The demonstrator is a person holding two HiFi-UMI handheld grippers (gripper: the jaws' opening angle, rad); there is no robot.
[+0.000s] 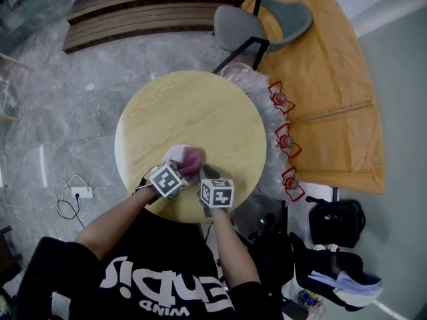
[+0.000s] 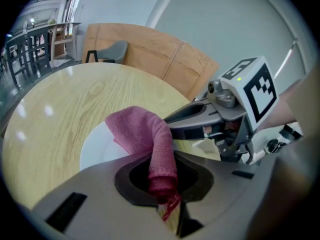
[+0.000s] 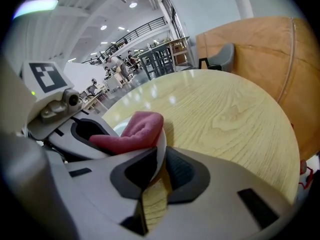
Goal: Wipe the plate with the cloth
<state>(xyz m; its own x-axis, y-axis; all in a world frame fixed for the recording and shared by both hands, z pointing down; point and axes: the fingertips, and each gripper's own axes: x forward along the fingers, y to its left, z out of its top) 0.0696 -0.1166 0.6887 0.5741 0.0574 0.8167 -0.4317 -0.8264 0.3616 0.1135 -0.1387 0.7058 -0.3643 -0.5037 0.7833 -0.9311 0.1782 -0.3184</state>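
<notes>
On the near side of the round wooden table [image 1: 200, 105] lies a white plate [image 1: 173, 154] with a pink cloth [image 1: 191, 160] draped over it. My left gripper [image 2: 162, 186] is shut on one end of the cloth [image 2: 150, 139], which bunches out over the plate [image 2: 97, 149]. From the right, my right gripper [image 3: 157, 171] has the plate's rim [image 3: 160, 149] between its pads, which sit against the rim on both sides. The cloth [image 3: 135, 130] lies just beyond that rim. Both grippers are close together over the plate, the left gripper [image 1: 181, 171] next to the right gripper [image 1: 203, 175].
A grey chair [image 1: 260, 22] stands beyond the table beside a large orange panel [image 1: 327, 79]. Clear plastic wrap [image 1: 267, 125] hangs at the table's right edge. Dark bags [image 1: 337, 222] lie on the floor at the right, a power strip [image 1: 81, 193] at the left.
</notes>
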